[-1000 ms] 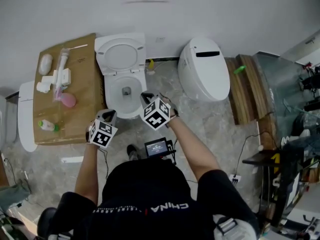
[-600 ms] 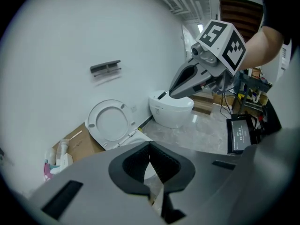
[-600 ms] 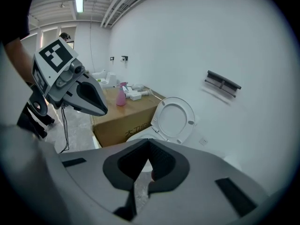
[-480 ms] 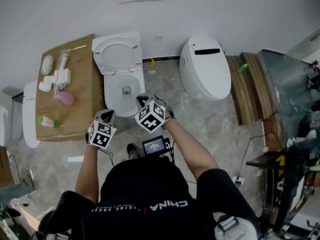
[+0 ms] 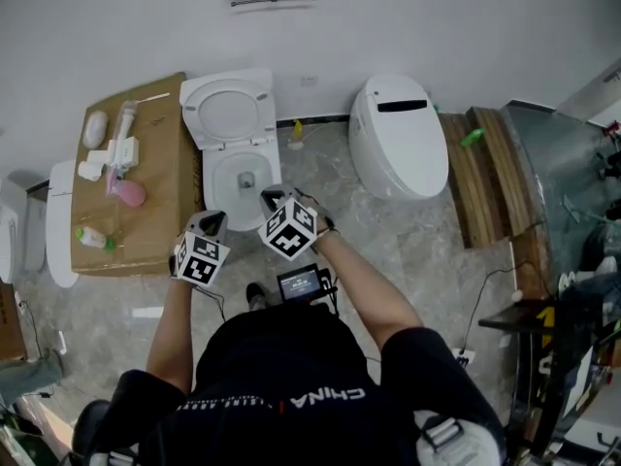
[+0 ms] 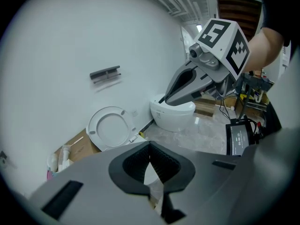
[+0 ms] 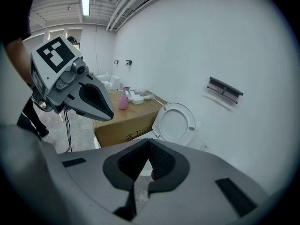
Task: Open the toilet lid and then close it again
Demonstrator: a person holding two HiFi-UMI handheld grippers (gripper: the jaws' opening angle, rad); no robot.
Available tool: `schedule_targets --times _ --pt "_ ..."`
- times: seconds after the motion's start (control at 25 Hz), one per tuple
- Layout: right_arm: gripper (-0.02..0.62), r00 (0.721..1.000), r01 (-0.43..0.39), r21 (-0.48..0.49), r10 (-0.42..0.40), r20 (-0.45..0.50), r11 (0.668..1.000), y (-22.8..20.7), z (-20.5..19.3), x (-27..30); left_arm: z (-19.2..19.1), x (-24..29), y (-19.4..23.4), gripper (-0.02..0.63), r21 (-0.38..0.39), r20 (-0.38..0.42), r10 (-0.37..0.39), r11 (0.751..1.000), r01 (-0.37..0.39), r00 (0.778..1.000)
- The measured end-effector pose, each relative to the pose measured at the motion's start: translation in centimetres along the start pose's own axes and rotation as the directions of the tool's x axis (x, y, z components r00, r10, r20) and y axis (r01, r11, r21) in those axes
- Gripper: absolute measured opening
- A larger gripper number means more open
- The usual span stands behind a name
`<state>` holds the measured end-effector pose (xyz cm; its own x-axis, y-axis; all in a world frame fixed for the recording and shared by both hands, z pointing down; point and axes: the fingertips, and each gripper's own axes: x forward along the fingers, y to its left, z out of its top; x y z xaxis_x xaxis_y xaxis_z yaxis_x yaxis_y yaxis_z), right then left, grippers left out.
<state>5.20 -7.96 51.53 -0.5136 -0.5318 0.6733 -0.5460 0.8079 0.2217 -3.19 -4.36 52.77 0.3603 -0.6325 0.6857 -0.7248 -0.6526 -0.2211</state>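
The toilet lid (image 5: 231, 108) stands upright against the wall, so opening looks done. The left gripper (image 5: 213, 221) and right gripper (image 5: 272, 195) hover before the bowl (image 5: 243, 178), jaws together and empty. Next, I'd say: reach the lid's top edge and swing it down.

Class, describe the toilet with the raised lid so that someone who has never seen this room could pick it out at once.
Along the white wall, find the cardboard box. The toilet right beside it is the one. Unlike the rounded toilet farther along, which is shut, its lid stands up and its bowl shows.
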Motion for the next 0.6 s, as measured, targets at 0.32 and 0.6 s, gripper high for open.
schedule_targets --times 0.32,0.6 --pt "0.014 1.0 0.003 -0.008 -0.003 -0.002 1.0 -0.3 -0.4 -0.3 0.9 0.1 -0.6 0.011 -0.04 0.02 -0.025 0.999 0.025 0.999" --pt "0.014 1.0 0.003 -0.01 -0.003 0.0 1.0 -0.6 -0.5 -0.4 1.5 0.4 -1.6 0.011 -0.039 0.04 -0.059 0.997 0.06 0.997"
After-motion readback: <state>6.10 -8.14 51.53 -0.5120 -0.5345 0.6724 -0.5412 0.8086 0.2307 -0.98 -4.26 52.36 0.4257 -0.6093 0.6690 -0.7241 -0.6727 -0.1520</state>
